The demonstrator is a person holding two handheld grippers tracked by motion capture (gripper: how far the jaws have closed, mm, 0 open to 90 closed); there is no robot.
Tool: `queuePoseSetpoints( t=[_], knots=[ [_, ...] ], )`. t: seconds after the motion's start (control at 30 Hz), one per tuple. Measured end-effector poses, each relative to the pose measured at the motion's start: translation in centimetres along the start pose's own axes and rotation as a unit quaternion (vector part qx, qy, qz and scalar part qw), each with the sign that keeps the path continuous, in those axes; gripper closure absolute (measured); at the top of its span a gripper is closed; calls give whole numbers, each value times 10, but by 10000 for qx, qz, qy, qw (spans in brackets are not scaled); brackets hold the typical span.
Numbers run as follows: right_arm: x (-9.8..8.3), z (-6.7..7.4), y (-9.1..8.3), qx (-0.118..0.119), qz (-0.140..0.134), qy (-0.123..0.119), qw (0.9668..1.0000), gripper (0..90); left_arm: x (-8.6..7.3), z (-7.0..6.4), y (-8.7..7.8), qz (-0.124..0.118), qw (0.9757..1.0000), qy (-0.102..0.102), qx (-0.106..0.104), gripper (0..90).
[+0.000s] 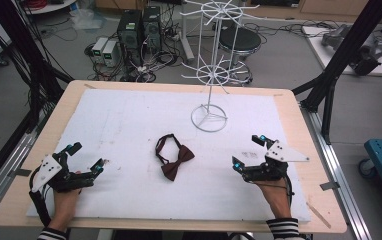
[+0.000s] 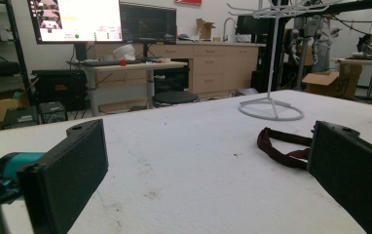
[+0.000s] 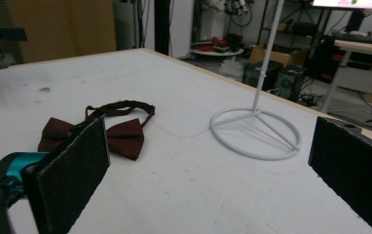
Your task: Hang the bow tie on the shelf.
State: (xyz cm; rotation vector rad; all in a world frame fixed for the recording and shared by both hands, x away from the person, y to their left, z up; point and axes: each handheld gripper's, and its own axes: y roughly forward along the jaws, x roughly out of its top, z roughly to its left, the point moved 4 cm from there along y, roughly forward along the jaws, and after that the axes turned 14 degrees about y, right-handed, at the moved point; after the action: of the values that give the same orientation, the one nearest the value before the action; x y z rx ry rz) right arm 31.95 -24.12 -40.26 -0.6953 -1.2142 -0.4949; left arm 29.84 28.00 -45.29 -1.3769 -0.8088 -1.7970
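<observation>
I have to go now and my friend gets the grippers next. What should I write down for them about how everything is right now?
Left gripper: open, holding nothing, resting near the left edge of the white mat.
Right gripper: open, holding nothing, on the right side of the mat.
Bow tie: dark red, lying flat in the middle of the mat between the two grippers, its strap looped behind it; neither gripper touches it.
Wire stand: white, upright at the back of the mat, nothing hanging on its hooks.
Done: nothing yet.
Left: probably pick up the bow tie and hang it on the stand.
</observation>
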Motion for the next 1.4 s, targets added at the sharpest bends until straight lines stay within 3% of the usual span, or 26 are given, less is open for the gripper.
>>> queuePoseSetpoints(
  t=[0.37, 0.6, 1.0, 1.4],
  knots=[
    [27, 15, 26, 577, 540, -463, 9958, 7, 0, 0, 0, -12, 10000, -20, 4, 17],
    [35, 26, 43, 931, 1018, -782, 9874, 7, 0, 0, 0, 5, 10000, -11, -4, 17],
    [42, 42, 71, 1441, 1637, -1184, 9687, 7, 0, 0, 0, 3, 10000, -13, -8, 17],
    [42, 58, 106, 1840, 2351, -1682, 9395, 7, 0, 0, 0, 14, 10000, -18, -11, 17]
  ],
)
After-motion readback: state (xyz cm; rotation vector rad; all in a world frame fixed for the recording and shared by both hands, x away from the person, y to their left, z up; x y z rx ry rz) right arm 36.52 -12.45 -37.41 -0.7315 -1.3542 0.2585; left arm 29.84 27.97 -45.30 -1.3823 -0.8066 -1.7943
